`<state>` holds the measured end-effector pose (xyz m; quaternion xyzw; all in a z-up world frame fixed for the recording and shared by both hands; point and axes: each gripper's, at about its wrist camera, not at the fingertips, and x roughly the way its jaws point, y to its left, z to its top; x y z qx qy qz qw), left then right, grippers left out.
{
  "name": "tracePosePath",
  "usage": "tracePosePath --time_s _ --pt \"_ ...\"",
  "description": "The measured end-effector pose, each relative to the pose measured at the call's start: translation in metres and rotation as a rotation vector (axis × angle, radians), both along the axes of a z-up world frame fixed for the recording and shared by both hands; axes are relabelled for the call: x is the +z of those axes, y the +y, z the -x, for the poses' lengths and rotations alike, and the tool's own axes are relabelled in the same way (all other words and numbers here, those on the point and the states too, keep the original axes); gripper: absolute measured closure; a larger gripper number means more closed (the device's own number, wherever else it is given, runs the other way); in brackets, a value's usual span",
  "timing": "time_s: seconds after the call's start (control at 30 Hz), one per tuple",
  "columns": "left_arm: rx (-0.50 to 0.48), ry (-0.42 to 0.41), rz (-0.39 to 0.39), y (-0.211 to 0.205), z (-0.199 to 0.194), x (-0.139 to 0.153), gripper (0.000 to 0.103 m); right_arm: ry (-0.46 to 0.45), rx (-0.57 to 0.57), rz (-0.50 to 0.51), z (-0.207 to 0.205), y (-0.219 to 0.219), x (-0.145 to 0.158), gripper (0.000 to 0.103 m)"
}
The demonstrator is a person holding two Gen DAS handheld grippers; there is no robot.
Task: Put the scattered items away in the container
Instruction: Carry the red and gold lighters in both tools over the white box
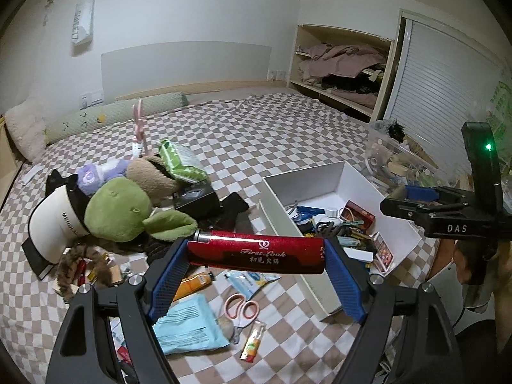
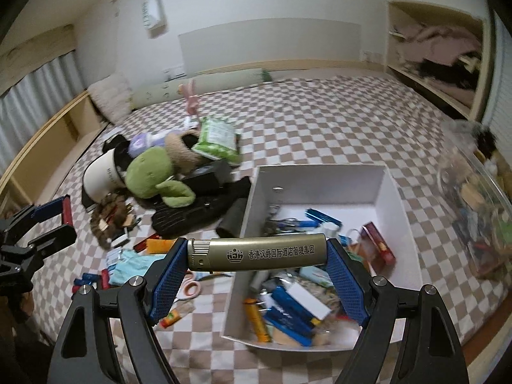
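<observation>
I look across a wide bed spread with a brown-and-white checked cover [image 1: 256, 128]. Behind it stands a plain white wall [image 1: 192, 9] with a pale rectangular headboard panel [image 1: 185, 70]. At the bed's head lie a long green bolster [image 1: 112, 115] and a cream pillow [image 1: 25, 131]. Right of the bed, an open pale wooden shelf [image 1: 342, 60] holds heaped pink clothes, beside slatted white blinds [image 1: 441, 80].

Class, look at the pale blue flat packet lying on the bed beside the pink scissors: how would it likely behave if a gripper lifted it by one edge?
The pale blue packet would probably sag, since it looks thin, creased and soft. It seems light for its size, lying flat on the checked bedcover. Its glossy surface may slip a little. It overlaps the pink scissors, so lifting could nudge them.
</observation>
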<state>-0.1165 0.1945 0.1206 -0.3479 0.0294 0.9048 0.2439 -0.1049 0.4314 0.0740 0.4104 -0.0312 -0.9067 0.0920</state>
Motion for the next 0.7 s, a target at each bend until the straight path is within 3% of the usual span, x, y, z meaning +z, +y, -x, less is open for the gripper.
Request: tracePosePath --time_s 0.33,0.7 --pt "-0.046 -0.029 -0.008 0.044 0.012 -0.006 0.020 -0.035 -0.081 0.026 0.008 0.047 -0.011 0.019" --pt "-0.085 -0.053 -0.022 0.083 0.023 -0.013 0.020 -0.169 -0.153 0.105 0.029 0.088 -0.052 0.019"
